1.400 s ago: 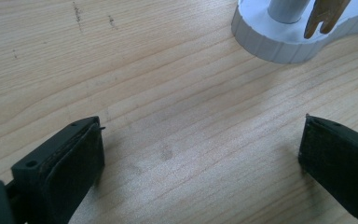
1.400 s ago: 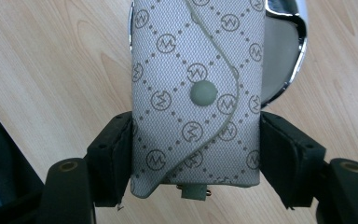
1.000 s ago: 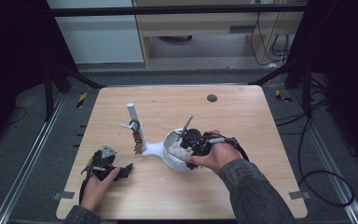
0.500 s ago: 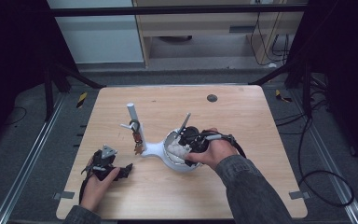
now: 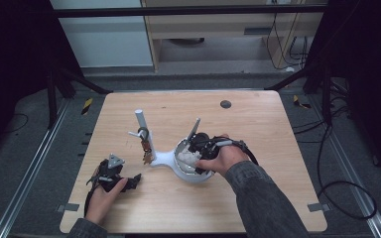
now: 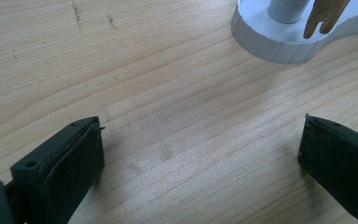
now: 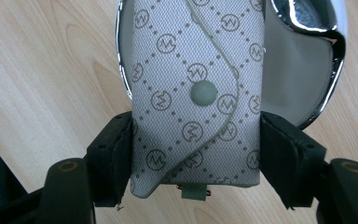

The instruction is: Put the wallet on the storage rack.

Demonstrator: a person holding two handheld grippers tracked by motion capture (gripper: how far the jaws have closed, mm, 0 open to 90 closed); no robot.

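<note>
Over the white dish (image 5: 194, 176) near the table's middle, the right gripper (image 7: 196, 154) clamps a grey patterned pouch (image 7: 196, 93). At near left, the left gripper (image 6: 200, 154) rests, jaws apart and empty.

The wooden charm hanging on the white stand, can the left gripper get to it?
Probably yes. The left gripper is open, with bare table between it and the wooden charm on the white stand.

L hand (image 5: 104, 194) low at near-left, L gripper (image 5: 129, 181) resting flat, jaws wide apart, nothing between. R forearm angles in from bottom right; R gripper (image 5: 191, 148) tipped down, jaws clamped tight on both sides of its load.
</note>
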